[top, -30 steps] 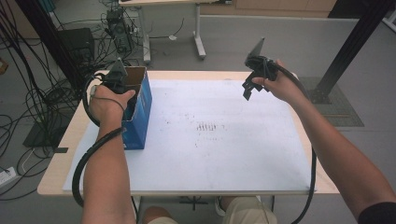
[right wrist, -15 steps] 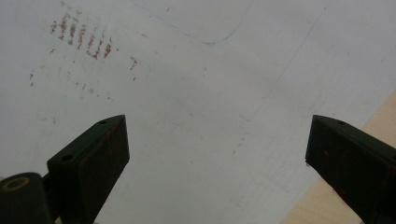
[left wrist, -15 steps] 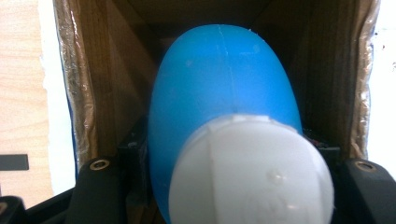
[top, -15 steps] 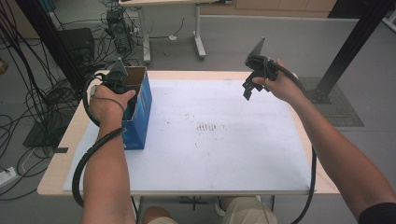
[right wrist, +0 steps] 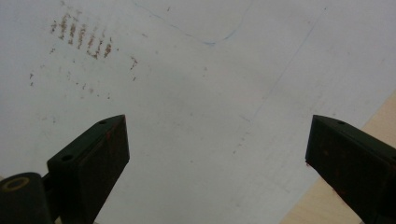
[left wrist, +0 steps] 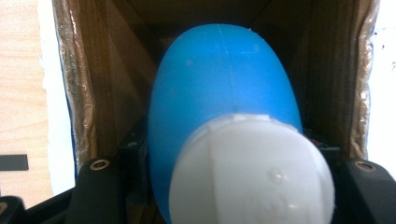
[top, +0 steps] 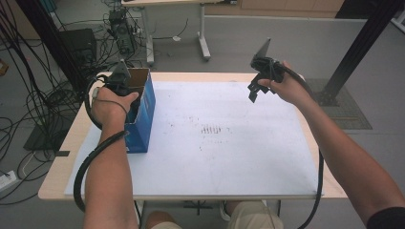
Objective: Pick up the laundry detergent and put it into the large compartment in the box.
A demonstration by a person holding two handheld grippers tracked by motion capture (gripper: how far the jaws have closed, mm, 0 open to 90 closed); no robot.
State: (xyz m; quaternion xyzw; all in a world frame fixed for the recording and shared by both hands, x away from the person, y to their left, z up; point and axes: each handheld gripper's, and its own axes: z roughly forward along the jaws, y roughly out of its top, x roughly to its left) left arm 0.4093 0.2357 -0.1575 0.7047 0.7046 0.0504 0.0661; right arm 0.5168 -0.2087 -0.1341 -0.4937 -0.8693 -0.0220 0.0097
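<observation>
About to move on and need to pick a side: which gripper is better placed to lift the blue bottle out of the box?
Left. The left gripper is down in the box, shut on the blue bottle. The right gripper hangs open over the white sheet, away from it.

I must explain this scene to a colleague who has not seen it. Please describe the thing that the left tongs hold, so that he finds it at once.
Start at the white sheet covering the table, then go to the open blue cardboard box at its left edge. Inside it, the left tongs grip a smooth, egg-shaped blue bottle with a white cap. Its glossy rounded body stands apart from the brown inner walls.
</observation>
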